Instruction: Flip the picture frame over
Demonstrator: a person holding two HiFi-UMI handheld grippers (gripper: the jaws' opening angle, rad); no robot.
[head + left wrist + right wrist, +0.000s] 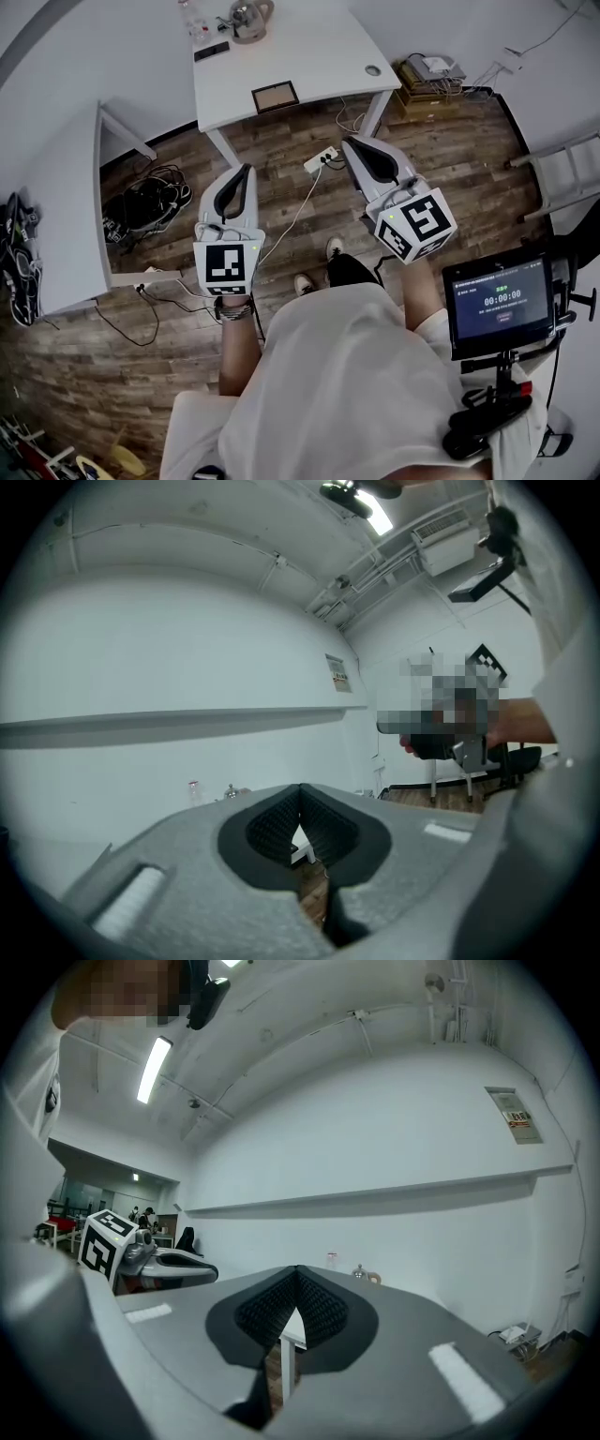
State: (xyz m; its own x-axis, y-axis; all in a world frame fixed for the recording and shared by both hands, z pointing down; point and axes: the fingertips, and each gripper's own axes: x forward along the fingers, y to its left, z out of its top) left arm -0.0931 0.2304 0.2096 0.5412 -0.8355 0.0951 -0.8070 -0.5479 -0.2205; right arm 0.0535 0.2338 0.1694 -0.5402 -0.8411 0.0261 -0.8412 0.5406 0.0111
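Observation:
A small brown picture frame [276, 97] with a dark border lies flat near the front edge of the white table [319, 56], seen in the head view. My left gripper [246, 172] is held level over the wooden floor, well short of the table, its jaws shut with nothing between them. My right gripper [354, 145] is also held level, to the right of the frame and short of the table edge, jaws shut and empty. In the left gripper view the left gripper [300, 789] has its tips meeting; in the right gripper view the right gripper [298, 1271] does too.
A glass teapot [249, 19], small bottles [194, 23] and a dark remote [211, 52] sit at the table's far side. A second white table [66, 216] stands at the left. Cables and a power strip [321, 159] lie on the floor. A screen on a stand [499, 302] is at my right.

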